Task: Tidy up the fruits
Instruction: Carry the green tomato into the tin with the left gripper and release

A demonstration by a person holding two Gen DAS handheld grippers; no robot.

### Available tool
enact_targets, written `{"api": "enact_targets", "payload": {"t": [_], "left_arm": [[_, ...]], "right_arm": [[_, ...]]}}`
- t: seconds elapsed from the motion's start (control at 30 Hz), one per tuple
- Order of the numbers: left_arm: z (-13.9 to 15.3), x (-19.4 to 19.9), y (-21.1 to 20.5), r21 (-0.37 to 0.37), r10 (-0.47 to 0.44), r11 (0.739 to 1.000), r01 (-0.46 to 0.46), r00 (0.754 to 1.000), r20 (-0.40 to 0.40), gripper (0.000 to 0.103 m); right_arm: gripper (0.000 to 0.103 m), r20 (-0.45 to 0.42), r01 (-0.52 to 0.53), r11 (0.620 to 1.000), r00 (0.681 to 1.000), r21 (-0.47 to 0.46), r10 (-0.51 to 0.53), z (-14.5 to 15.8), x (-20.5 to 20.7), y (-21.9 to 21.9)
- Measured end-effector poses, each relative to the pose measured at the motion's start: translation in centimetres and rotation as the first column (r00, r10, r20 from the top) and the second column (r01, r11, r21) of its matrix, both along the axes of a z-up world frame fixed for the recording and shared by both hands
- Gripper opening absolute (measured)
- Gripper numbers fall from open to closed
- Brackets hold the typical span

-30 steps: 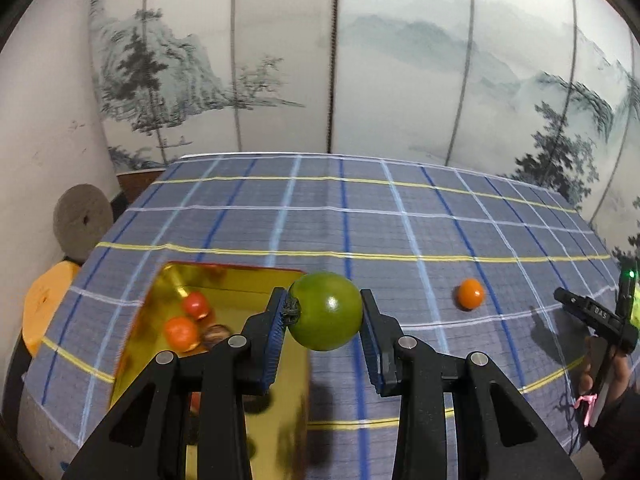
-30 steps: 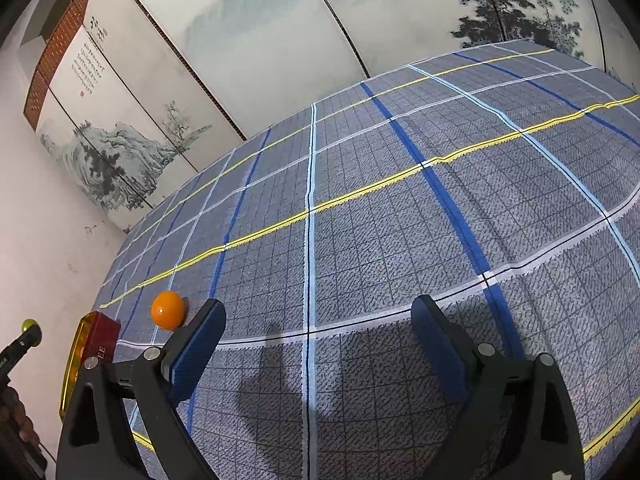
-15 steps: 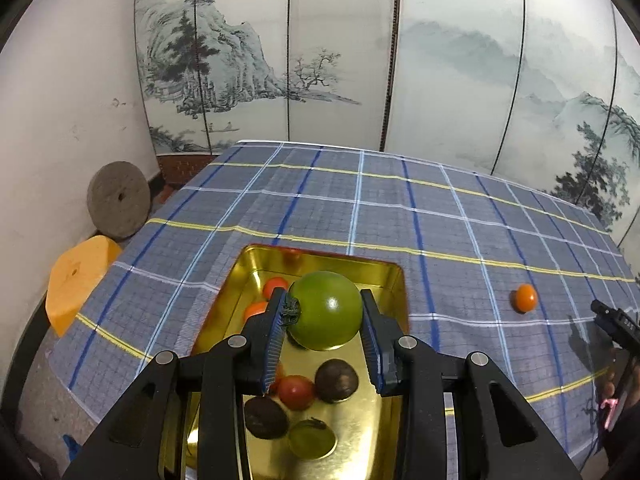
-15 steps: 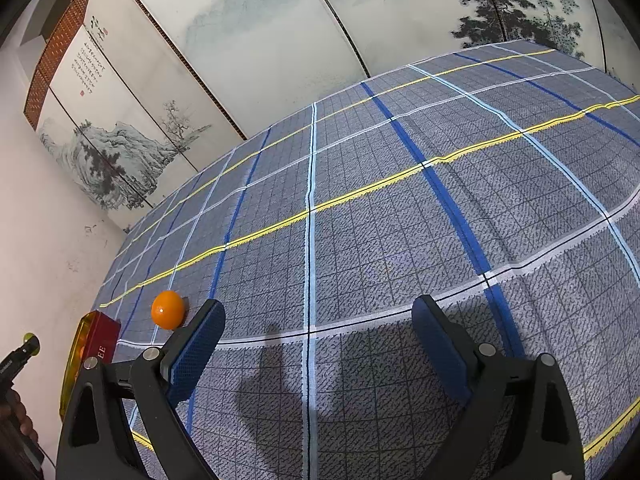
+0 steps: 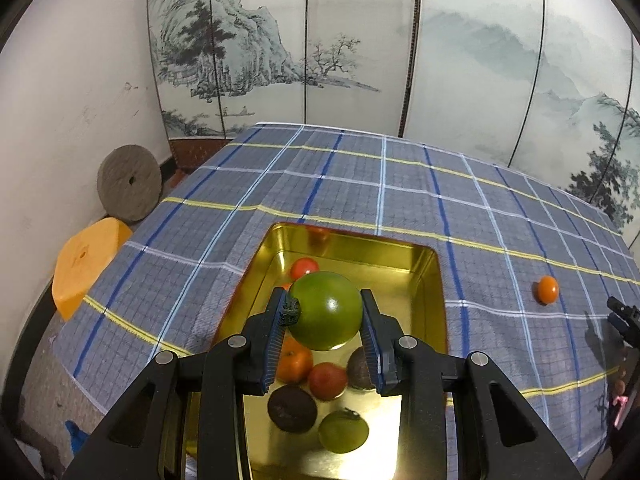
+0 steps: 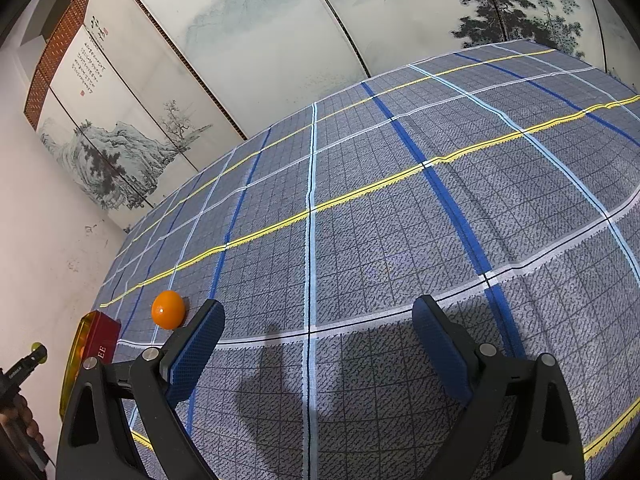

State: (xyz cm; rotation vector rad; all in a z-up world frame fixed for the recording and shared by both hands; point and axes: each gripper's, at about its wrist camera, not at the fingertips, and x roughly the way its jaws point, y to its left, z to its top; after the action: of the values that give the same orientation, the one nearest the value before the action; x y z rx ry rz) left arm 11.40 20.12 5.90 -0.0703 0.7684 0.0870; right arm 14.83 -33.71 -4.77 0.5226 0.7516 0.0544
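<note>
left gripper [image 5: 325, 334] carried green fruit [image 5: 325, 310] over gold tray [image 5: 434, 300] (clamped)

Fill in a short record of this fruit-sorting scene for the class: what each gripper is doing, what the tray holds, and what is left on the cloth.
left gripper: shut on the green fruit, held above the gold tray
right gripper: open, nothing between its fingers, over the checked cloth
tray contents: several small fruits, red, orange, dark brown and green
left on cloth: one small orange fruit, apart from the tray
task status: green fruit not yet released
</note>
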Motion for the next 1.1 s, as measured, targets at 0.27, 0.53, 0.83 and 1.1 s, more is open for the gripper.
{"api": "enact_targets", "payload": {"t": [0.27, 0.53, 0.83, 1.1], "left_arm": [[-1.7, 0.1, 0.8, 0.003, 0.021, 1.0, -0.021, 0.999, -0.037, 0.036], [-3.1, -0.1, 1.6, 0.0, 0.037, 0.999, -0.038, 0.997, -0.069, 0.036], [-5.2, -0.8, 2.0, -0.023, 0.042, 0.999, -0.045, 0.992, -0.115, 0.036], [-6.3, -1.2, 1.9, -0.025, 0.034, 0.999, -0.038, 0.99, -0.135, 0.036]], "right_arm": [[0.093, 0.0, 0.0, 1.0, 1.0, 0.001, 0.0, 0.0, 0.0, 0.0], [0.094, 0.0, 0.0, 1.0, 1.0, -0.001, 0.0, 0.0, 0.0, 0.0], [0.094, -0.001, 0.0, 1.0, 1.0, -0.001, 0.0, 0.0, 0.0, 0.0], [0.094, -0.001, 0.001, 1.0, 1.0, -0.001, -0.001, 0.0, 0.0, 0.0]]}}
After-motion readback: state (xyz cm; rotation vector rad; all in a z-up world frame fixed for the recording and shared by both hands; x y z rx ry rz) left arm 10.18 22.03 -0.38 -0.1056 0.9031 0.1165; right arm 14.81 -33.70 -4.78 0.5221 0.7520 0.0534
